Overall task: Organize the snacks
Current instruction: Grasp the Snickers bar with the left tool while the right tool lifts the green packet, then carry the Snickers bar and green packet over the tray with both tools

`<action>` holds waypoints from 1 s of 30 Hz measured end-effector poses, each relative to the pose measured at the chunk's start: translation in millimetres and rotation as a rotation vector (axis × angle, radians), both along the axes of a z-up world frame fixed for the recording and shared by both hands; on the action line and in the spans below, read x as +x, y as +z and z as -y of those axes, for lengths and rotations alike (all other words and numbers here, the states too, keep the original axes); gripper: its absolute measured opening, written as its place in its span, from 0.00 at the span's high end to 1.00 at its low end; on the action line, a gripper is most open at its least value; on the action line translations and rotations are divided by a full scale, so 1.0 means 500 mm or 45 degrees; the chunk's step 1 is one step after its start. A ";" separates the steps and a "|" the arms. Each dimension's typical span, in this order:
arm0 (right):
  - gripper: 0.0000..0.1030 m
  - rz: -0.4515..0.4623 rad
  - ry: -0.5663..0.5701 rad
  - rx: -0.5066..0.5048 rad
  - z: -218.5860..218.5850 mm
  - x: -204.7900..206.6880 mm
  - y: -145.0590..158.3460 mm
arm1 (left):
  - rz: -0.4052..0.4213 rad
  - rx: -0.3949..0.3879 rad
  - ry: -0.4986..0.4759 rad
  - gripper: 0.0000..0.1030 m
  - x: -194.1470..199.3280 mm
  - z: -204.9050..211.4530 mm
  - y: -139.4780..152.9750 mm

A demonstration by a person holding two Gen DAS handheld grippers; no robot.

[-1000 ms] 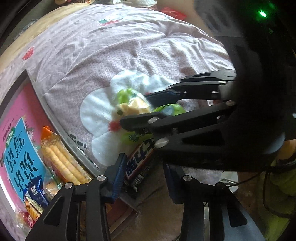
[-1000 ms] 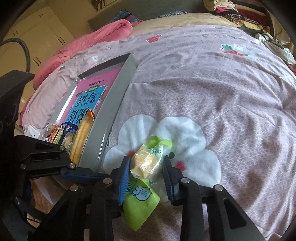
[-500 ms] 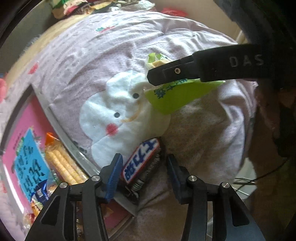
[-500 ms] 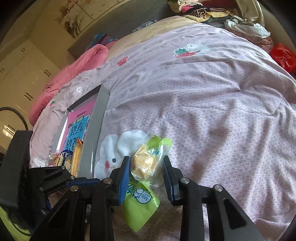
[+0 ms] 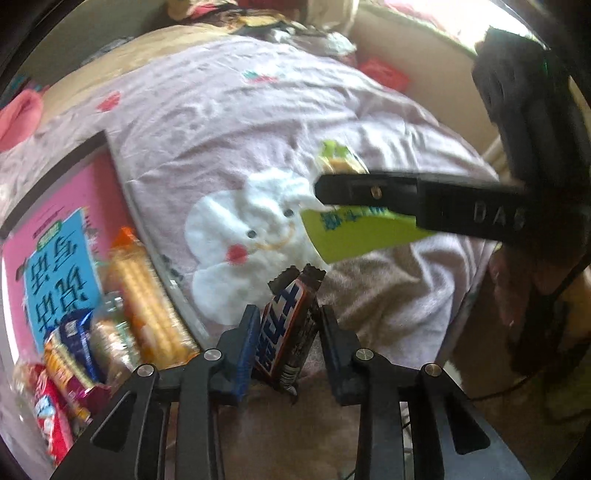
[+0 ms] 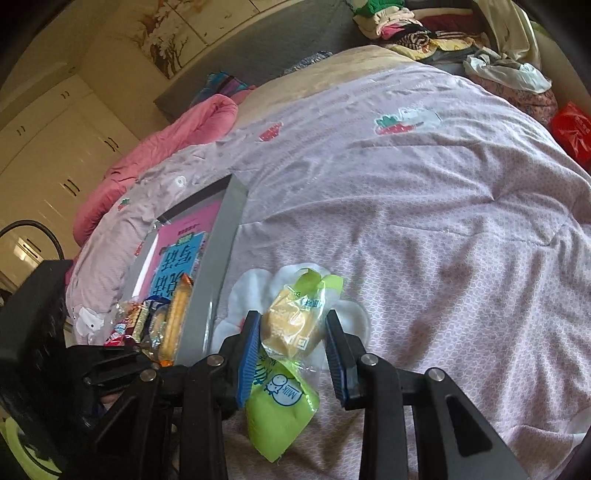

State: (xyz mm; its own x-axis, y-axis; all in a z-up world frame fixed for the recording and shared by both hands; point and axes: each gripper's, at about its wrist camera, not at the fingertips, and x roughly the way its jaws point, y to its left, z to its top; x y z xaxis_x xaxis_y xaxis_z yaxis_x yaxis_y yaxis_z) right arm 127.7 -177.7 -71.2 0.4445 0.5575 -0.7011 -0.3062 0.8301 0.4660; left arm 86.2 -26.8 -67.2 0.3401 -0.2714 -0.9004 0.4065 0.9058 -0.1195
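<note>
A dark chocolate bar [image 5: 286, 332] with blue letters stands tilted between the blue pads of my left gripper [image 5: 290, 343]. The jaws are closing and both pads touch the bar's sides. My right gripper [image 6: 291, 339] is shut on a clear-and-green packet [image 6: 291, 325] with a yellow cake inside, held above the quilt. The left wrist view shows that packet [image 5: 351, 230] hanging under a right finger [image 5: 369, 192]. A grey-rimmed tray [image 5: 147, 236] lies at the left and holds several snacks, among them an orange packet of biscuit sticks [image 5: 147, 302].
A pink and blue printed sheet [image 5: 59, 258] lines the tray [image 6: 218, 266]. The lilac quilt [image 6: 406, 221] has a white bunny patch [image 5: 240, 243]. A pink blanket [image 6: 166, 147] lies at the far left, and piled clothes [image 6: 424, 33] and a red bag [image 6: 572, 129] at the far right.
The left jaws have closed in on the chocolate bar, which went from lying at the tray's edge to standing between the pads. The right gripper has risen from the bunny patch with its packet.
</note>
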 end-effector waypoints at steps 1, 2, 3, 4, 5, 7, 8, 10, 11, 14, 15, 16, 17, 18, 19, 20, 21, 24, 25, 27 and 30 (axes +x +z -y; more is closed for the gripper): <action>0.67 0.008 0.001 0.005 -0.001 -0.002 0.004 | 0.008 -0.018 0.024 0.68 -0.002 -0.009 0.010; 0.67 0.011 0.003 0.011 -0.003 -0.002 0.006 | 0.013 -0.030 0.039 0.69 -0.003 -0.016 0.017; 0.67 0.012 0.004 0.018 -0.004 -0.005 0.008 | 0.021 -0.041 0.066 0.69 -0.006 -0.026 0.028; 0.67 0.017 0.007 0.022 -0.007 -0.008 0.012 | 0.023 -0.044 0.085 0.69 -0.009 -0.032 0.035; 0.67 0.026 0.014 0.020 -0.010 -0.012 0.016 | 0.027 -0.050 0.102 0.69 -0.013 -0.040 0.042; 0.67 0.040 0.023 0.022 -0.017 -0.018 0.022 | 0.055 -0.081 0.147 0.69 -0.024 -0.065 0.064; 0.67 0.048 0.031 0.026 -0.022 -0.022 0.028 | 0.063 -0.093 0.158 0.70 -0.041 -0.066 0.076; 0.67 0.067 0.041 0.031 -0.031 -0.029 0.039 | 0.085 -0.113 0.203 0.70 -0.043 -0.092 0.095; 0.67 0.076 0.047 0.033 -0.037 -0.031 0.045 | 0.095 -0.114 0.219 0.70 -0.038 -0.104 0.100; 0.67 0.107 0.066 0.029 -0.053 -0.041 0.062 | 0.133 -0.134 0.273 0.70 -0.044 -0.139 0.126; 0.67 0.117 0.074 0.029 -0.058 -0.044 0.068 | 0.145 -0.137 0.292 0.70 -0.046 -0.150 0.132; 0.67 0.123 0.079 0.027 -0.063 -0.048 0.072 | 0.159 -0.134 0.316 0.70 -0.047 -0.162 0.140; 0.67 0.128 0.086 0.026 -0.070 -0.051 0.076 | 0.167 -0.137 0.332 0.70 -0.049 -0.173 0.146; 0.67 0.131 0.092 0.026 -0.075 -0.053 0.080 | 0.177 -0.147 0.353 0.70 -0.052 -0.188 0.153; 0.67 0.137 0.101 0.026 -0.082 -0.056 0.085 | 0.183 -0.153 0.367 0.70 -0.054 -0.198 0.159; 0.67 0.143 0.111 0.026 -0.088 -0.060 0.089 | 0.190 -0.157 0.380 0.70 -0.056 -0.207 0.164; 0.67 0.150 0.118 0.022 -0.094 -0.063 0.094 | 0.198 -0.156 0.396 0.70 -0.059 -0.219 0.169; 0.67 0.174 0.147 0.016 -0.115 -0.071 0.108 | 0.212 -0.160 0.451 0.70 -0.067 -0.255 0.178; 0.67 0.178 0.160 0.016 -0.123 -0.073 0.111 | 0.217 -0.159 0.470 0.70 -0.071 -0.267 0.181; 0.67 0.186 0.178 0.014 -0.137 -0.077 0.116 | 0.229 -0.152 0.515 0.70 -0.080 -0.295 0.185; 0.67 0.195 0.215 0.000 -0.164 -0.085 0.120 | 0.227 -0.168 0.576 0.70 -0.089 -0.333 0.185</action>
